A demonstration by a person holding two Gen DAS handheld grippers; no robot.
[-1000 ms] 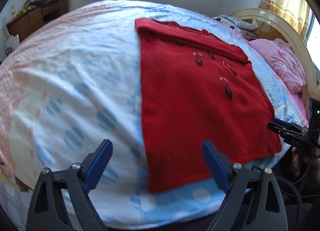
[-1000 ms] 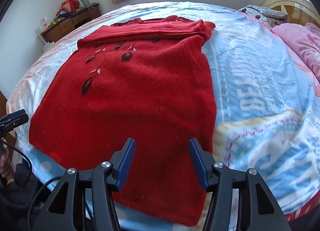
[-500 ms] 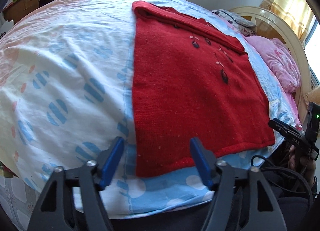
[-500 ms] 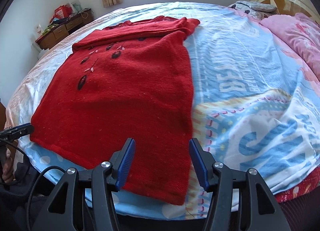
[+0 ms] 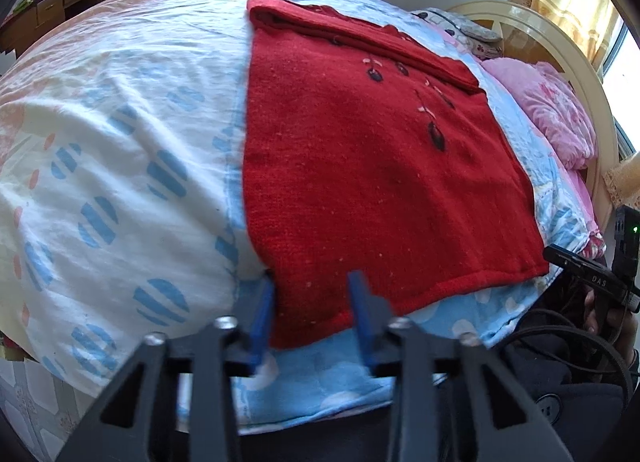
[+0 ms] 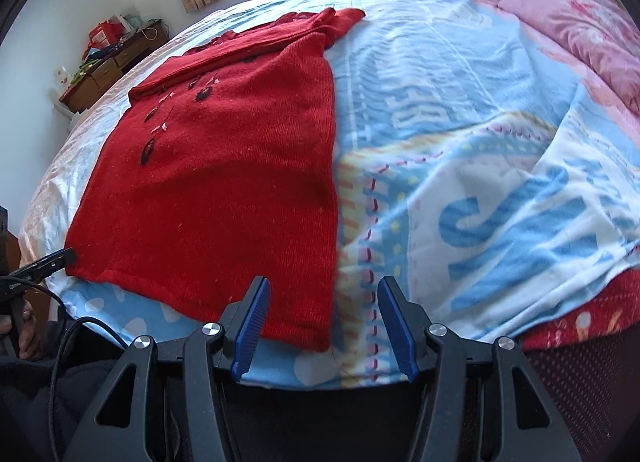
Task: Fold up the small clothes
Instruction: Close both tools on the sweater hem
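A: On the blue-and-white patterned bed cover (image 5: 120,165) lies the red knitted sweater (image 5: 360,165), flat, its sleeves folded across the top. Where are the tools relative to the sweater?

B: The left gripper (image 5: 312,302) is at the sweater's near left hem corner. Its jaws have just been closing, and the corner sits between the blue pads (image 5: 262,318). They look to straddle the cloth without pinching it yet, though the blur makes that hard to be sure of.

A: And the other one?

B: The right gripper (image 6: 322,318) hangs at the sweater's near right corner, jaws apart and holding nothing. The sweater's right edge runs into the gap between its fingers.

A: Room around the sweater?

B: Left of the sweater, a broad stretch of bare cover. Right of it, more cover, then the pink pillow (image 6: 580,29) well apart. The sweater's hem lies just short of the bed's near edge.
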